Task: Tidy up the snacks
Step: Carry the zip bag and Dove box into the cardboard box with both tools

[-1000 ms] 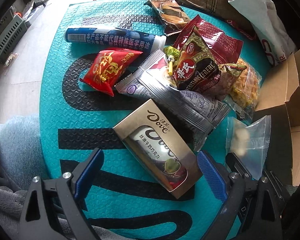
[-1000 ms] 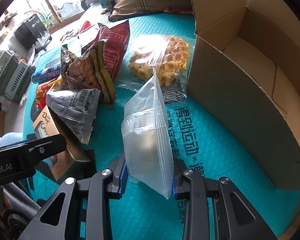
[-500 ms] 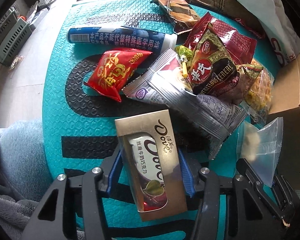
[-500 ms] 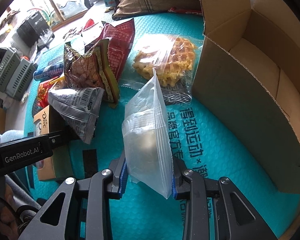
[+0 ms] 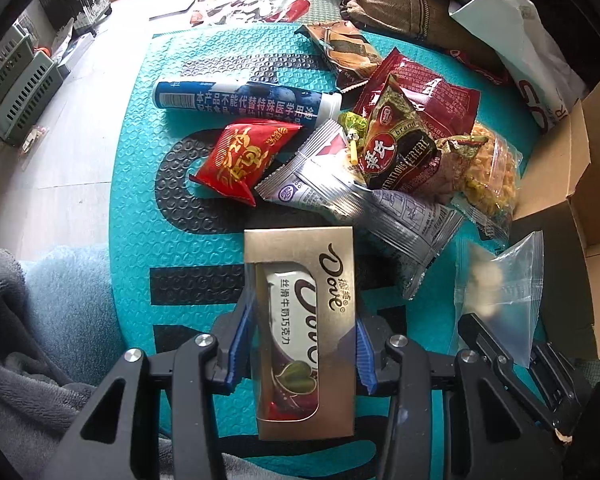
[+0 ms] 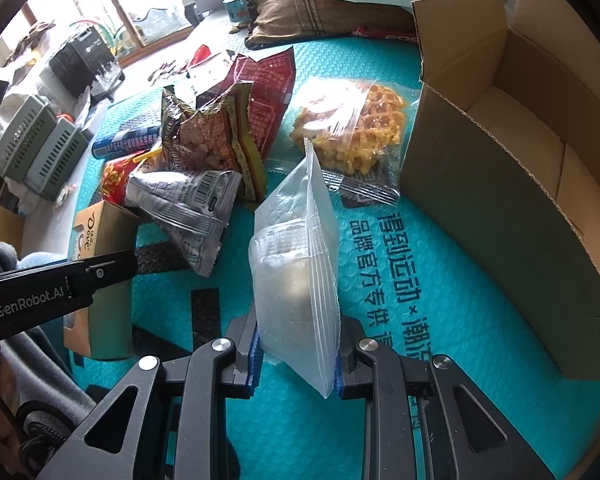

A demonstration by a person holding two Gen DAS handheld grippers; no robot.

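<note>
Dove box lifted, base behind left gripper

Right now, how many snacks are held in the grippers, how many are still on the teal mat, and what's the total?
Held in grippers: 2, the Dove chocolate box and the clear zip bag.
Still on the mat: 7, namely 5 foil packets, 1 blue tube and 1 waffle bag.
Total: 9

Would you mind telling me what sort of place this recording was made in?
Most likely a lived-in home room, worked at floor level: a teal foam mat laid on pale flooring, a brown cushion beside it, and slatted storage crates near a bright window.
</note>
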